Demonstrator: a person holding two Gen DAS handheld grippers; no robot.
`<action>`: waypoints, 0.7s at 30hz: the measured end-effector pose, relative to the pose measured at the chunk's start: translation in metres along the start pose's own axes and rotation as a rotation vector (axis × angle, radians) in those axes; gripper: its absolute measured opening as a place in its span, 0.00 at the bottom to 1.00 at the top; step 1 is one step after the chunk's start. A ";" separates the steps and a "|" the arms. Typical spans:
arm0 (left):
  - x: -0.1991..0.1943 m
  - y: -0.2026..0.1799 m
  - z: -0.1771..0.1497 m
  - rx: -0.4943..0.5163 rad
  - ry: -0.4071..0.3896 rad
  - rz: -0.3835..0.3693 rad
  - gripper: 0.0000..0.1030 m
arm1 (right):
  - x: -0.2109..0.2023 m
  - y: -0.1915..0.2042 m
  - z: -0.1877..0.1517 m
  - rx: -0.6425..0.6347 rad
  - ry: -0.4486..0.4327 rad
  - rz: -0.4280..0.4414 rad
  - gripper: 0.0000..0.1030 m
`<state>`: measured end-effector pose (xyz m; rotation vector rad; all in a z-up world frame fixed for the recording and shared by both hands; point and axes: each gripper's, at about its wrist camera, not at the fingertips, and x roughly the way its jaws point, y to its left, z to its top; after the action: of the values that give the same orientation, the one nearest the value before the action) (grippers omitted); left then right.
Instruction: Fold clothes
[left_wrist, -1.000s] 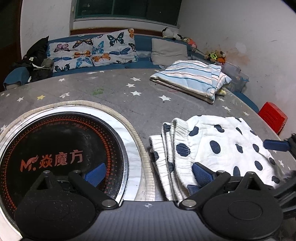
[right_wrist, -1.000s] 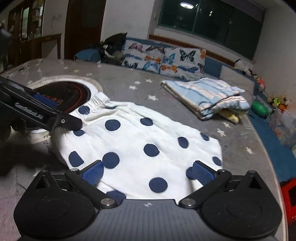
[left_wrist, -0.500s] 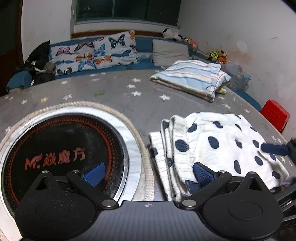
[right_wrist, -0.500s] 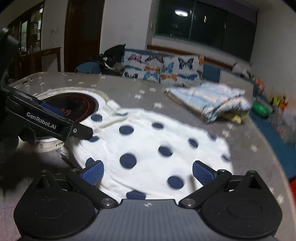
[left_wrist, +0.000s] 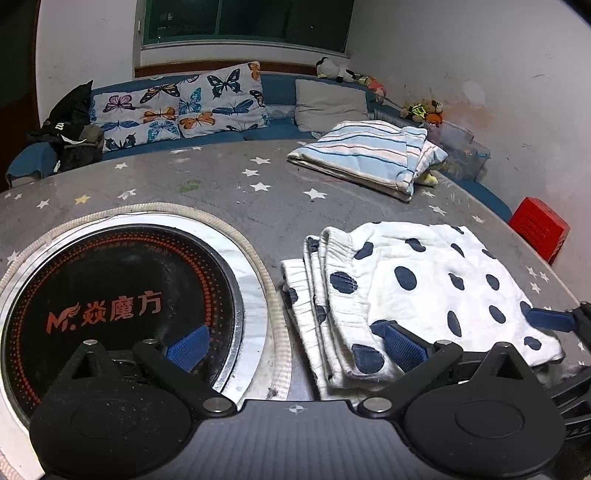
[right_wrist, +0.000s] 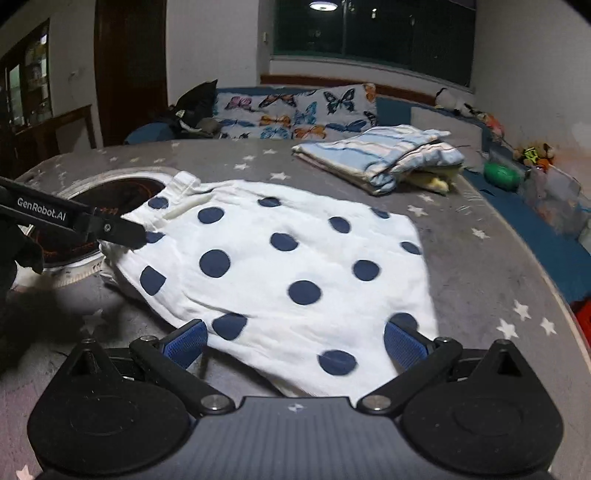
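Both hand-held grippers stand with jaws spread wide, gripping nothing. On the left hand-held gripper (left_wrist: 295, 345), one blue pad hangs over the round black induction hob (left_wrist: 110, 302) set into the table, and the other lies over the near left corner of the white folded garment with navy polka dots (left_wrist: 424, 291); whether it touches the cloth cannot be told. At the right hand-held gripper (right_wrist: 295, 345), the garment's near hem (right_wrist: 306, 365) lies between the two pads (its right pad seems to rest on the cloth).

That garment lies flat on the grey star-patterned table (right_wrist: 480, 266), its elastic waistband edge just beside the hob's rim. Bare tabletop runs beyond it to a folded blue-and-white striped cloth (left_wrist: 369, 158), well apart, near the far edge. On the right, the table's curved rim lies near the garment.
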<state>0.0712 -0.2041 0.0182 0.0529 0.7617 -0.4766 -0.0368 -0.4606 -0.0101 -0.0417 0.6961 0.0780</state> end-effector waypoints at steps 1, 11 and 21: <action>0.000 0.000 0.000 -0.001 0.000 0.001 1.00 | -0.001 -0.003 -0.001 0.014 0.001 0.005 1.00; -0.003 -0.005 -0.002 0.008 0.004 -0.016 1.00 | -0.015 -0.011 -0.008 0.084 -0.036 0.034 1.00; -0.009 -0.014 -0.005 0.031 0.005 -0.040 1.00 | -0.026 -0.003 -0.012 0.096 -0.056 0.023 1.00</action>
<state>0.0566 -0.2120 0.0223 0.0683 0.7617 -0.5265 -0.0644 -0.4662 -0.0024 0.0606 0.6432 0.0680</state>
